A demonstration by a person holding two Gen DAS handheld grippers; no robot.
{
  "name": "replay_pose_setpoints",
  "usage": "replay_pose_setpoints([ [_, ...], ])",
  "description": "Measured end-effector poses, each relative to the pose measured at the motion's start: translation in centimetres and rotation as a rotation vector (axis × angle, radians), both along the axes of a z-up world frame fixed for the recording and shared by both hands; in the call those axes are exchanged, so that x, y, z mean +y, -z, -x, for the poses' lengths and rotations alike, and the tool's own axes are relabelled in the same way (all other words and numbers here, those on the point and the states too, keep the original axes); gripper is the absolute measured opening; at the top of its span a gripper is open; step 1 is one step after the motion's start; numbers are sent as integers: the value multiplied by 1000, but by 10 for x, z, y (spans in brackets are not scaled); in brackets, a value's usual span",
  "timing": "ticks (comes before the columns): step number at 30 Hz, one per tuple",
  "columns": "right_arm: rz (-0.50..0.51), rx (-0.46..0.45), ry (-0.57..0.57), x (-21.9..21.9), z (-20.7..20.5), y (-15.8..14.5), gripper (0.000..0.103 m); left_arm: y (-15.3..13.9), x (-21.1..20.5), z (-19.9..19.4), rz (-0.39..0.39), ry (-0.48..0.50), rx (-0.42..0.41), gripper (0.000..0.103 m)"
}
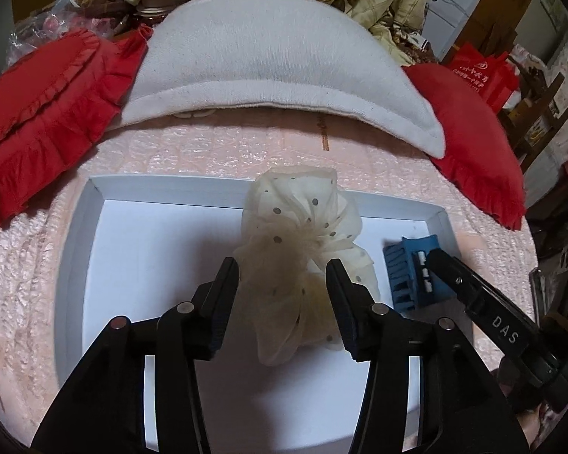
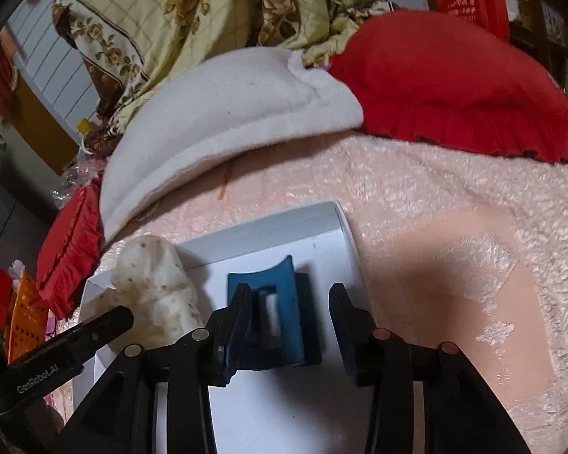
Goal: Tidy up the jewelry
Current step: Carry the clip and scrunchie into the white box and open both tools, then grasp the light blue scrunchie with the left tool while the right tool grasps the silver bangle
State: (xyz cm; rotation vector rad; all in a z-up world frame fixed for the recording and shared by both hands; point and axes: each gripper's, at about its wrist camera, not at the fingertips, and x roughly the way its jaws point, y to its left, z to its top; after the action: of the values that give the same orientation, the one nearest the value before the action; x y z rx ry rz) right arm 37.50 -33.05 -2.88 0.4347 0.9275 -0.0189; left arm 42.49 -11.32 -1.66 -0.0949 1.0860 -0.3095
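A shallow white box [image 1: 94, 234] lies on the pink bedspread; it also shows in the right wrist view [image 2: 344, 234]. A cream dotted tulle scrunchie [image 1: 303, 227] lies in the box between the fingers of my left gripper [image 1: 282, 276], which is open around it. It also shows in the right wrist view [image 2: 151, 280]. A blue hair claw clip [image 2: 280, 302] lies in the box's right part. My right gripper [image 2: 289, 302] is open over it, its left finger touching the clip. The clip also shows in the left wrist view [image 1: 409, 268].
A white pillow [image 1: 276, 60] lies beyond the box, with red ruffled cushions on the left [image 1: 41, 113] and right [image 1: 473, 125]. A floral quilt [image 2: 193, 15] is heaped behind. An orange basket [image 2: 26, 317] sits at the far left. A red bag [image 1: 481, 72] stands off the bed.
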Motion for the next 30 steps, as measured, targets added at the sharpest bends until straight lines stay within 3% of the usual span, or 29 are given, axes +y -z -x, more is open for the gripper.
replay_pose_setpoints([
  [8, 66, -82, -93, 18, 46, -46, 42, -55, 48, 56, 47, -41, -71, 48],
  [13, 24, -86, -191, 34, 98, -54, 42, -66, 91, 113, 24, -77, -84, 49],
  [18, -38, -34, -327, 57, 146, -34, 42, -48, 130, 162, 33, -127, -58, 50],
  [24, -63, 33, -410, 84, 160, -1, 42, 2, 160, 202, 109, -187, 65, 50],
  [26, -64, 52, -415, 90, 157, 8, 42, 14, 161, 210, 125, -184, 67, 50],
  [30, -30, 66, -423, 102, 145, 21, 42, 22, 154, 219, 57, -150, 10, 53],
])
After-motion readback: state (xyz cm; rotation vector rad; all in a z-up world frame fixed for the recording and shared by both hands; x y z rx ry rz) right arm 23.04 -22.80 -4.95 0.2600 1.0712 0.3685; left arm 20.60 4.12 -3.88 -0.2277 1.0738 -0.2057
